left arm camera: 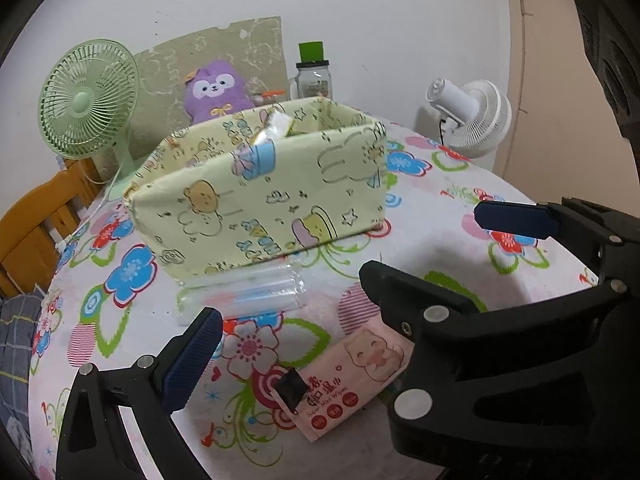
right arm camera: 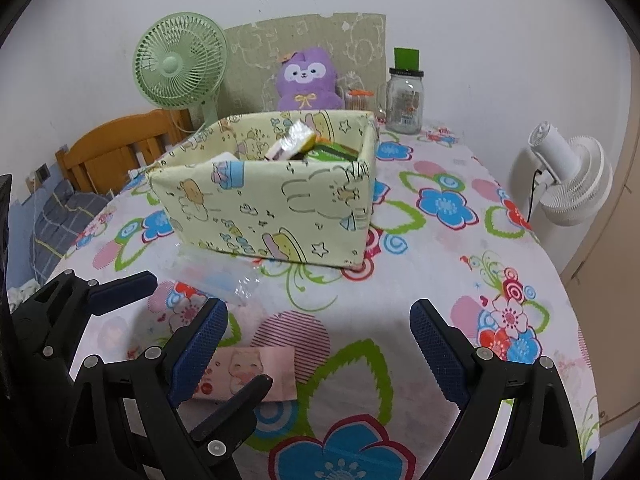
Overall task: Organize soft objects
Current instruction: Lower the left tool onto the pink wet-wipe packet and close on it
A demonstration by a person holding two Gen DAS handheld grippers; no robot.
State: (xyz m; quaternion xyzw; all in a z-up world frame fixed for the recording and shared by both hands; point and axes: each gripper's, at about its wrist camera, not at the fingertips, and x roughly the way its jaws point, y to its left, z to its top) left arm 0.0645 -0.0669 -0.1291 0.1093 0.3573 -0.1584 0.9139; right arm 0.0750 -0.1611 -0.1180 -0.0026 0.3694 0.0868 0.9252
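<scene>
Two wrist fisheyes, low over the surface (right arm camera: 460, 264), both faced the far wall.

The left view sat close to the fabric box (left arm camera: 260, 200); the right view looked from farther back. Both shared the box, wipes pack (left arm camera: 352, 376), green fan (right arm camera: 180, 64) and purple plush (right arm camera: 308, 80).

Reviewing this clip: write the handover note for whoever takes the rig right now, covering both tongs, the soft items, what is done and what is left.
Left tongs: open, empty, low over the pink wet wipes pack.
Right tongs: open, empty, just right of that pack.
Yellow cartoon-print fabric box: mid-table, already holding several packets.
Clear plastic packet: on the tablecloth, against the box's near side.
Done: some items boxed.
Left: the wipes pack and the clear packet, probably into the box.
</scene>
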